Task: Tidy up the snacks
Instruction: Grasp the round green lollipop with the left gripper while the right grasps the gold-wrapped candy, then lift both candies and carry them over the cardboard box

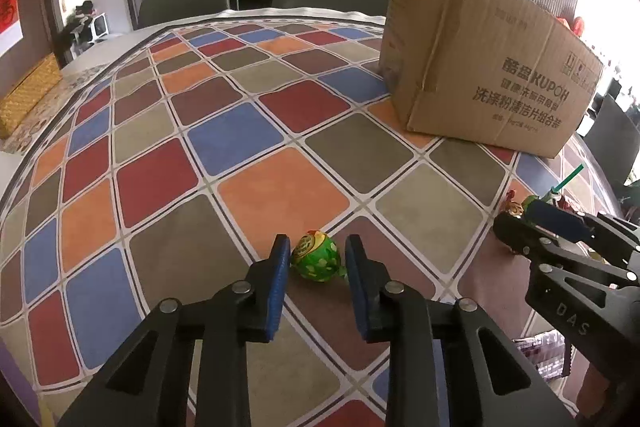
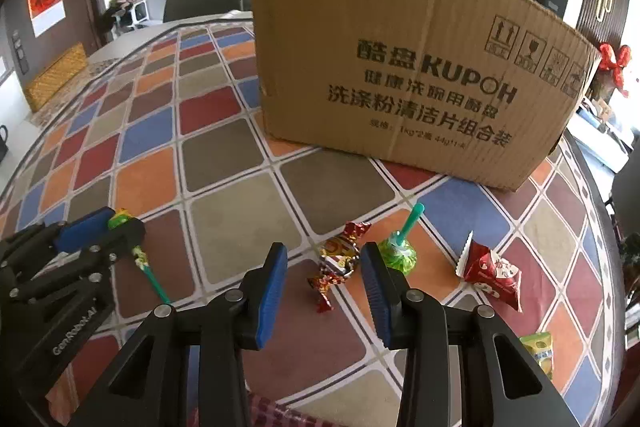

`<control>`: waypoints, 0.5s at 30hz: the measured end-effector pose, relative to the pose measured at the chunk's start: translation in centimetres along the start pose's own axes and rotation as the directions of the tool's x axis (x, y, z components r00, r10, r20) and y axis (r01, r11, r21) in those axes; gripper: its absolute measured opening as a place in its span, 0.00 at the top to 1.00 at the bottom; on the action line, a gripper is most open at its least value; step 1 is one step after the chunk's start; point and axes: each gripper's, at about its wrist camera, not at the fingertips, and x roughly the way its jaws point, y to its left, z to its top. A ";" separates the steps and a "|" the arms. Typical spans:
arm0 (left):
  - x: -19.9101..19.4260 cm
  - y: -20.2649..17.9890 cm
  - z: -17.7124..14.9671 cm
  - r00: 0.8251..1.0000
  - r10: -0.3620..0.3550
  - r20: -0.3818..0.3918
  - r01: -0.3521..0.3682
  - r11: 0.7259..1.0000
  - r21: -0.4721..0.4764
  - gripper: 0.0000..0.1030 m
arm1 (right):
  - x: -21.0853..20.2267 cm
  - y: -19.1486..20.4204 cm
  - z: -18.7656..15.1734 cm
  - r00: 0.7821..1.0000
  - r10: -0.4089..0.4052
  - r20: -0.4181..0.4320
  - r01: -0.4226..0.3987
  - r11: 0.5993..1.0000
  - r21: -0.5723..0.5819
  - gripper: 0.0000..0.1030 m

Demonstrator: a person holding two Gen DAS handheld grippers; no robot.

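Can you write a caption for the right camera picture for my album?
Right gripper fingers around a red-gold candy, cardboard box behind.

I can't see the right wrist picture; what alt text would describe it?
The right gripper, blue fingers apart, straddles a red-gold wrapped candy on a checkered tablecloth. Nearby lie a green lollipop and a red triangular packet; a brown cardboard box stands behind.

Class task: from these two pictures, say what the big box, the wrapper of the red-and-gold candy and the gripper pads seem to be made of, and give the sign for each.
Big box: brown corrugated cardboard, matte; fine ribbing, creases and a torn top edge show. Red-and-gold candy: probably metallised foil or plastic film, since it is glossy, crinkled and twisted at both ends. Gripper pads: blue and ridged, likely rubber or soft plastic, on black rigid plastic-looking fingers.
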 end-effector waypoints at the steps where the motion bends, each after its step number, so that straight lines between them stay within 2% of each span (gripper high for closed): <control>1: 0.1 0.0 0.1 1.000 -0.003 0.000 0.003 1.000 0.002 0.75 | 0.2 -0.1 0.0 1.000 0.003 -0.006 -0.003 1.000 0.003 0.63; 3: 0.2 -0.1 0.2 1.000 -0.011 -0.003 0.011 1.000 0.001 0.75 | 0.7 -0.2 -0.1 1.000 0.004 -0.020 -0.003 1.000 0.009 0.65; 7: 0.3 -0.1 0.4 1.000 -0.028 -0.010 0.028 1.000 -0.004 0.75 | 1.0 -0.3 -0.2 1.000 0.003 -0.028 -0.002 1.000 0.009 0.76; 15: -1.0 -0.4 0.9 0.999 -0.033 0.020 0.033 0.999 0.002 0.75 | 0.2 -0.4 -0.1 1.000 0.029 -0.010 -0.029 0.999 0.019 0.76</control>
